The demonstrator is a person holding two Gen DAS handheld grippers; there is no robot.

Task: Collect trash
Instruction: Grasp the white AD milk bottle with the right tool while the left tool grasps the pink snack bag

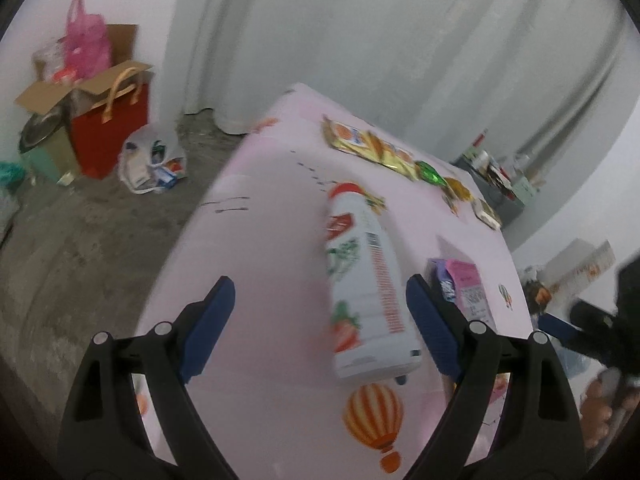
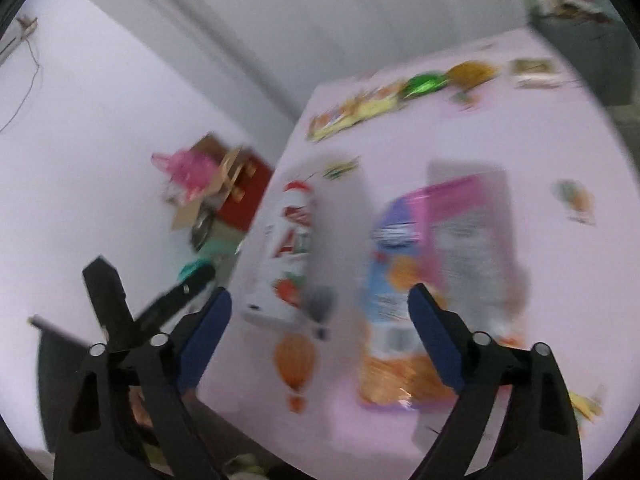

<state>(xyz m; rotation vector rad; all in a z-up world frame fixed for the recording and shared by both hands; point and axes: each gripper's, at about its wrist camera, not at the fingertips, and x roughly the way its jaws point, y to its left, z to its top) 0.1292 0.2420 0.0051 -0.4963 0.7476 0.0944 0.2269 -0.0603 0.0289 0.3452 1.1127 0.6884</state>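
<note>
A white bottle (image 1: 368,280) with a red cap and strawberry print lies on the pink-clothed table (image 1: 260,248). It sits between the fingers of my left gripper (image 1: 320,284), close to the right finger, with neither pad pressing on it; the jaws stand wide. A pink and purple carton (image 1: 466,292) lies just right of it. In the blurred right wrist view my right gripper (image 2: 320,292) is open above the bottle (image 2: 284,256) and the carton (image 2: 440,264), touching neither. Farther back lie a yellow snack wrapper (image 1: 376,148), a green foil wrapper (image 1: 430,172) and a gold one (image 1: 456,190).
On the concrete floor left of the table stand a cardboard box (image 1: 80,88) holding a pink bag, a red gift bag (image 1: 112,132) and a white plastic bag (image 1: 152,160). A grey curtain hangs behind. A cluttered grey box (image 1: 500,188) stands beyond the table's far corner.
</note>
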